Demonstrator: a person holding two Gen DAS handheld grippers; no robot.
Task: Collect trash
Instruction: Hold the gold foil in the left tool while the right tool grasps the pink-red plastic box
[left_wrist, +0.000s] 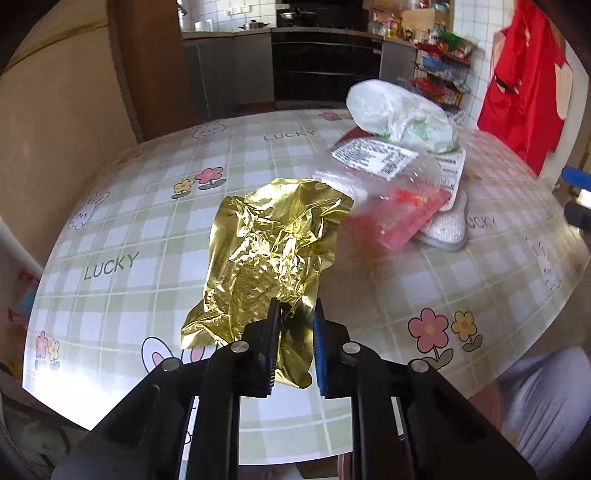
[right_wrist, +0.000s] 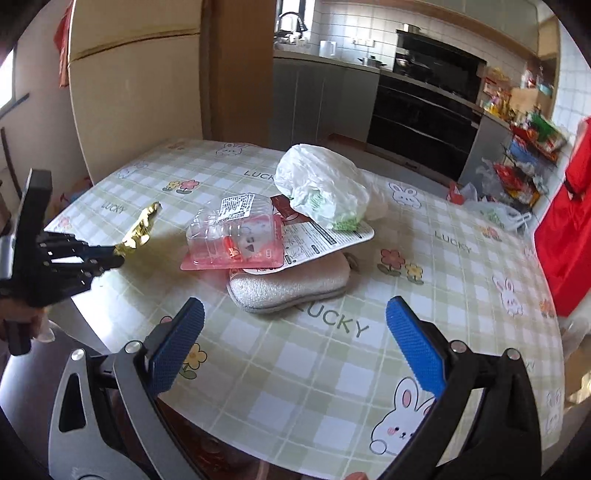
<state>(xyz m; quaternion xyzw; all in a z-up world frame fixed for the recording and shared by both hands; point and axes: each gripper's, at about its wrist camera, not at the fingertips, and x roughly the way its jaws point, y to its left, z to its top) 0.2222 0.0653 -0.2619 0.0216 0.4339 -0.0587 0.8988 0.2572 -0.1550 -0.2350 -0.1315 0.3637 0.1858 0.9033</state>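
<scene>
Above tablecloth (left_wrist: 122, 221): crinkled gold wrapper (left_wrist: 269, 254)

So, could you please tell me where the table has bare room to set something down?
Bare tablecloth lies in front of the silver pouch and left of the gold wrapper. The middle is crowded: blister pack, white bag.

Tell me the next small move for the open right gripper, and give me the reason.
Probably ease the right gripper forward toward the clear plastic blister pack, the nearest loose trash on top of the pile. Its jaws stand wide open and empty over the tablecloth, while the left gripper is shut on the gold foil wrapper, so it is occupied.
</scene>
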